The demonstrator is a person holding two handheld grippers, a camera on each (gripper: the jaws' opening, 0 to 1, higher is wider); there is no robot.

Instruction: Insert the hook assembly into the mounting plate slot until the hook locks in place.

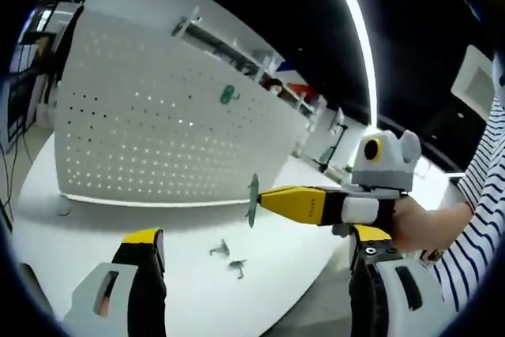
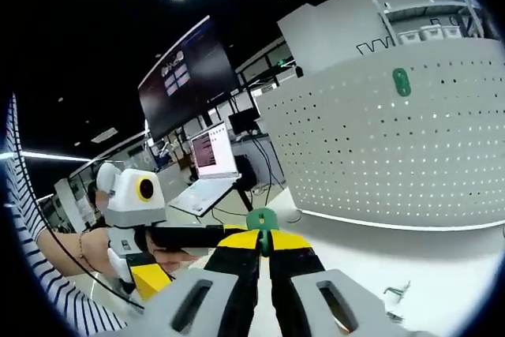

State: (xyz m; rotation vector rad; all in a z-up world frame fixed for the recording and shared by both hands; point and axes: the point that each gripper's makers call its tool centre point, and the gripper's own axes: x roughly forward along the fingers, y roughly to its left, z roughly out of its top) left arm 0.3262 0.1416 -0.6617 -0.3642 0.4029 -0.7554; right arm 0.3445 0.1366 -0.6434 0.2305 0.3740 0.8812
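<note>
Both grippers have grey bodies with black jaws tipped in yellow, the right gripper (image 2: 264,244) matching the left gripper (image 1: 256,241), while a navy-and-white striped sleeve (image 1: 481,187) fills the frame's right edge.

I see a dim room lit by a ceiling light strip (image 1: 355,29), which glares white in both views. Light glows through the pegboard (image 1: 166,124) holes, and its foot casts a soft shadow on the bright desk (image 1: 284,266). Fisheye bending curves every edge; the near fingers (image 2: 237,274) look slightly soft.
</note>
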